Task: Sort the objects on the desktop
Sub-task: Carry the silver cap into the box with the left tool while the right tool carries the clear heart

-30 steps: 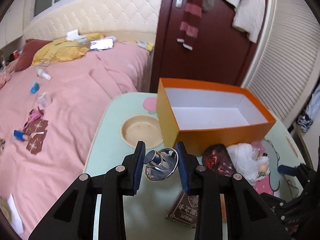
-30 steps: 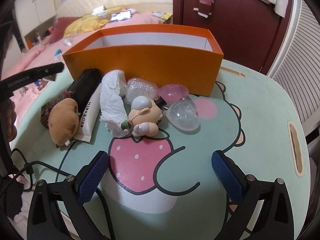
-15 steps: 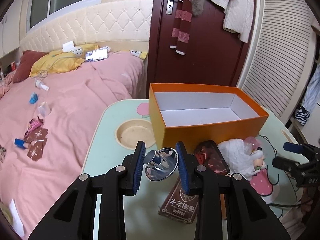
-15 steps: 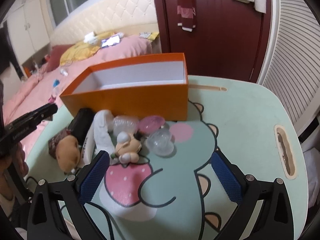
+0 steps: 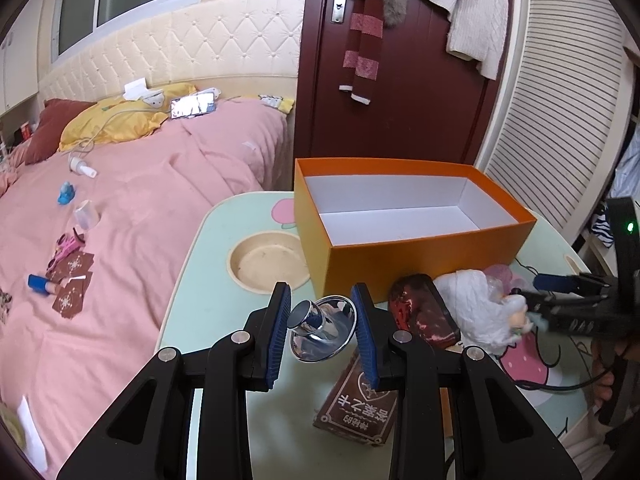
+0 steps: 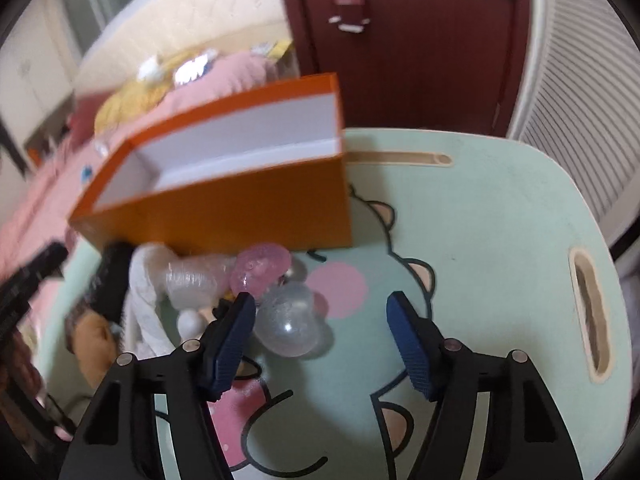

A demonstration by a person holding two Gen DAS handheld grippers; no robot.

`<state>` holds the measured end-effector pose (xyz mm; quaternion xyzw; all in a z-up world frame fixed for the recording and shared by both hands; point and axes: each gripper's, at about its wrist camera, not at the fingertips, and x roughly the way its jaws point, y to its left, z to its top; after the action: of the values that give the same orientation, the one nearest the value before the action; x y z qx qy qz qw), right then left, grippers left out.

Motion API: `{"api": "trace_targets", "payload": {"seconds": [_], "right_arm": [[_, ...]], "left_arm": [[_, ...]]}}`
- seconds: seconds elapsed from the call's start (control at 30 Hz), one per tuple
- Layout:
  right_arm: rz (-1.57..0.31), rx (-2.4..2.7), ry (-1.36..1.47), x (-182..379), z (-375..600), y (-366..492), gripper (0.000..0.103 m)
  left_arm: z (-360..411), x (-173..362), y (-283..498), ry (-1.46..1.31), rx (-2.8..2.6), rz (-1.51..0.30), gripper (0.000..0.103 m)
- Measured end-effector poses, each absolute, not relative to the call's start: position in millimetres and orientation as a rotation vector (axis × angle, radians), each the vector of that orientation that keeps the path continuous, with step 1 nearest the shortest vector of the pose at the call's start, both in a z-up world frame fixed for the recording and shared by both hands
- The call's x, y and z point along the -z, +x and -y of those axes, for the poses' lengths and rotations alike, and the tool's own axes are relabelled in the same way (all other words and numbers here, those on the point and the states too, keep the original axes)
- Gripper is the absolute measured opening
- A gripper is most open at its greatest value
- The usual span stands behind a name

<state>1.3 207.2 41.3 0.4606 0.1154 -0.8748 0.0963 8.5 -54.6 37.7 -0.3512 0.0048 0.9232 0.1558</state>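
Left wrist view looked down along left tool [image 5: 322, 330] from bench's [image 5: 208, 304] near edge toward bed [image 5: 140, 208]. Right wrist view looked steeply down, close over bench. Both shared orange box [image 5: 416, 256], door [image 5: 412, 112].

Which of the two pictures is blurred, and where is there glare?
Right wrist view: motion blur smears the orange box and the toys beside it. Left wrist view: sharp; bright reflections sit on the shiny metal piece and the phone on the bed.
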Motion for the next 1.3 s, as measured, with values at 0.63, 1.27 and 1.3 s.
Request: {"api": "trace_targets", "payload": {"seconds": [0.63, 1.27, 1.3], "right_arm": [[-0.290, 2.591, 1.136, -81.9, -214.6, 14.9, 0.036], [-0.190, 2.497, 1.134, -75.4, -169.6, -67.4, 0.038], [-0.206, 2.502, 1.123, -75.3, -169.4, -65.1, 0.048]], "left_arm": [[51.8, -77.8, 0.7, -0.902, -2.682, 0.008, 0.033], [-5.2, -48.8, -90.8, -1.127, -2.495, -0.010, 0.051], [-4.8, -48.5, -89.7, -1.111, -2.495, -0.006, 0.052]]}}
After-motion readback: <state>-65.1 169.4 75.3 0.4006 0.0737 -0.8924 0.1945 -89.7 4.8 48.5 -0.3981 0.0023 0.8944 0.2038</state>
